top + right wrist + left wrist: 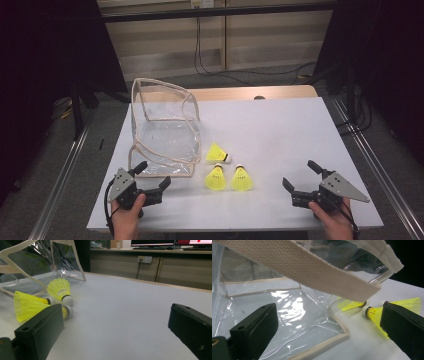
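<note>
With both the left claw (152, 176) and right claw (298, 175) wide open and empty, steady the clear bag (162, 130) just ahead of the left one, then approach the three shuttlecocks (228, 171) lying between them slowly.

I see a white table (280, 135) with a wooden edge at its far side, standing on grey floor (280, 80). Behind it runs a pale panelled wall (270, 40) with dangling black cables (200, 50). Dark curtains (45, 50) flank both sides.
</note>
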`<state>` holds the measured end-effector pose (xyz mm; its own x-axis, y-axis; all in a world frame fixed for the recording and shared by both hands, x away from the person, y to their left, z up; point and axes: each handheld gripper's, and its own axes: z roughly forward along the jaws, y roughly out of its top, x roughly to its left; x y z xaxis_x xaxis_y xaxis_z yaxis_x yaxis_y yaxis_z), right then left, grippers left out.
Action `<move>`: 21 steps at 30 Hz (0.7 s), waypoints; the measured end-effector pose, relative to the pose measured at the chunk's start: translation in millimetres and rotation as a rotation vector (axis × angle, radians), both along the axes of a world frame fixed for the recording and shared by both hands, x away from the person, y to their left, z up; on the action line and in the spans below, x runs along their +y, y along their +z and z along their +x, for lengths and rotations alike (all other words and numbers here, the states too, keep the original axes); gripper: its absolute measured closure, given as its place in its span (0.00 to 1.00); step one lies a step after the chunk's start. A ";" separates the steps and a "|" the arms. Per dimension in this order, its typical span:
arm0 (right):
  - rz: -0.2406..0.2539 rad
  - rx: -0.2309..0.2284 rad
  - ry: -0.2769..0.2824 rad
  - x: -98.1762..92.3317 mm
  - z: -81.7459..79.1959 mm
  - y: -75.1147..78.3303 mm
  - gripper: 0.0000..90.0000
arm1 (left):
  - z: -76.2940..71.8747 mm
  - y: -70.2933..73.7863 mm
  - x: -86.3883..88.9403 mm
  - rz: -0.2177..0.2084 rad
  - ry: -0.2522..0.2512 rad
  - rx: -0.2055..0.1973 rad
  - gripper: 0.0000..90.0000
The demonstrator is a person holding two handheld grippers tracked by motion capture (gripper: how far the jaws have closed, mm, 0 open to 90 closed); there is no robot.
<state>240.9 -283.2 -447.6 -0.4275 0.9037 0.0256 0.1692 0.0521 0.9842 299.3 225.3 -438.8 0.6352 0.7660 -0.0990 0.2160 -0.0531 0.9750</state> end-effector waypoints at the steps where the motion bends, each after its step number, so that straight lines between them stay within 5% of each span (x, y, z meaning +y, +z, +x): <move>1: 0.001 0.000 -0.001 0.0 0.1 0.0 0.00 | -0.1 0.2 -0.6 -0.003 -0.003 0.000 0.02; 21: -0.002 -0.002 0.007 0.0 0.9 0.0 0.00 | -3.1 2.9 -13.4 -0.013 -0.078 0.003 0.02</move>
